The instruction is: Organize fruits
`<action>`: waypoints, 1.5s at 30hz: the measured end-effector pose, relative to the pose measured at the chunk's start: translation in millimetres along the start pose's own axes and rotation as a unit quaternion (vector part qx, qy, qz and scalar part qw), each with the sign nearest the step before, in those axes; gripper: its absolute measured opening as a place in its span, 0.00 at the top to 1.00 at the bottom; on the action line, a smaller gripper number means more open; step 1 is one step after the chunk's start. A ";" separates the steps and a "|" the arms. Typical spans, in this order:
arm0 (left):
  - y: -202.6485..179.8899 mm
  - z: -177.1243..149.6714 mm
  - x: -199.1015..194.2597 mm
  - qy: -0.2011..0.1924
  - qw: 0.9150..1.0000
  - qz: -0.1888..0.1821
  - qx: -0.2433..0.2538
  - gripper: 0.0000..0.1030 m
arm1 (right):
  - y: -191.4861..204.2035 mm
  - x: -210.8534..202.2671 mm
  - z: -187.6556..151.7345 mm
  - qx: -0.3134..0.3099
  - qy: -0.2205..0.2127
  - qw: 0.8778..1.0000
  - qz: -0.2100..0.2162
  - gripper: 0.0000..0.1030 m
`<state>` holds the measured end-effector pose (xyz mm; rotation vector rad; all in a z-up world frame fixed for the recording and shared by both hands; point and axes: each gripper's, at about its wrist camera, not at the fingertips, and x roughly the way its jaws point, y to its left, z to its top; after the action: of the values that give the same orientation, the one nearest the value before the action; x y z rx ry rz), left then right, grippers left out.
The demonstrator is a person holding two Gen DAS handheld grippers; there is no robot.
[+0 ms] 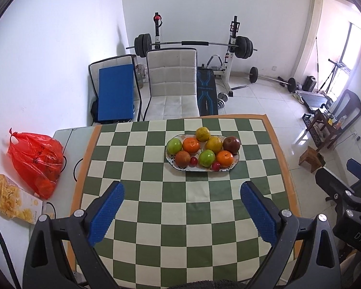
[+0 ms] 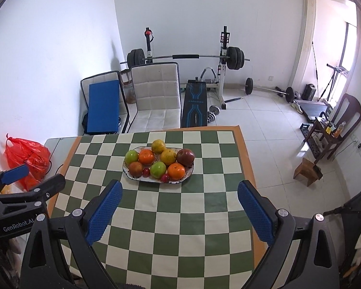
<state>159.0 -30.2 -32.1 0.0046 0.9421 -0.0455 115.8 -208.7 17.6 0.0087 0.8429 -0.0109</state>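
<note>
An oval white plate (image 1: 231, 167) (image 2: 188, 175) rests on the far half of the green-and-cream checkered cloth (image 1: 180, 228) (image 2: 175, 221). It holds several fruits: two green apples (image 1: 174, 145) (image 2: 158, 169), oranges (image 1: 225, 158) (image 2: 176, 171), yellow citrus (image 1: 203, 133) (image 2: 158, 146), a dark red apple (image 1: 231, 144) (image 2: 185, 157) and small red fruits (image 1: 215, 166) (image 2: 165, 178). My left gripper (image 1: 182, 190) is open, well short of the plate, nothing between its blue pads. My right gripper (image 2: 180, 190) is open too, hovering just in front of the plate's near rim.
A red plastic bag (image 1: 37, 161) (image 2: 27, 160) and a snack box (image 1: 14, 198) lie at the table's left end. A white chair (image 1: 172, 84) (image 2: 155, 96) stands behind the table, with a weight bench and barbell rack (image 1: 195, 45) beyond. A wooden stool (image 1: 311, 159) (image 2: 306, 171) stands on the floor at right.
</note>
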 end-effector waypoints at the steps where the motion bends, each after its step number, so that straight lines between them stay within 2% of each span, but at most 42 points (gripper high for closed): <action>1: -0.5 -1.0 -2.6 0.000 1.000 -0.001 0.000 0.04 | -0.3 -4.4 0.1 0.000 -0.002 1.000 0.001 0.04; 13: -2.5 -9.7 -22.3 -0.011 1.000 0.001 -0.007 0.04 | -3.1 -34.1 -4.6 0.007 -0.003 1.000 0.006 0.04; 18: -2.4 -10.7 -21.7 -0.012 1.000 -0.001 -0.007 0.04 | -2.6 -31.7 -3.9 0.009 0.002 1.000 0.009 0.03; 20: -3.0 -11.1 -19.5 -0.012 1.000 -0.004 -0.007 0.04 | -3.5 -30.7 -3.1 0.012 0.000 1.000 0.010 0.00; 23: -4.5 -8.9 -14.1 -0.015 1.000 -0.004 -0.009 0.00 | -3.8 -19.1 0.8 0.011 -0.005 1.000 0.005 0.00; 31: -5.9 5.3 15.5 -0.026 0.999 0.016 -0.010 0.00 | -9.1 31.2 11.8 0.017 -0.008 1.000 -0.014 0.00; 45: -11.3 23.8 105.5 0.023 0.999 0.048 -0.010 0.00 | -24.7 151.6 14.8 0.020 0.038 0.998 -0.039 0.00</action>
<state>239.8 -46.0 -103.2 0.0325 0.9867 0.0520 227.4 -234.5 -85.9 0.0145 0.9181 -0.1011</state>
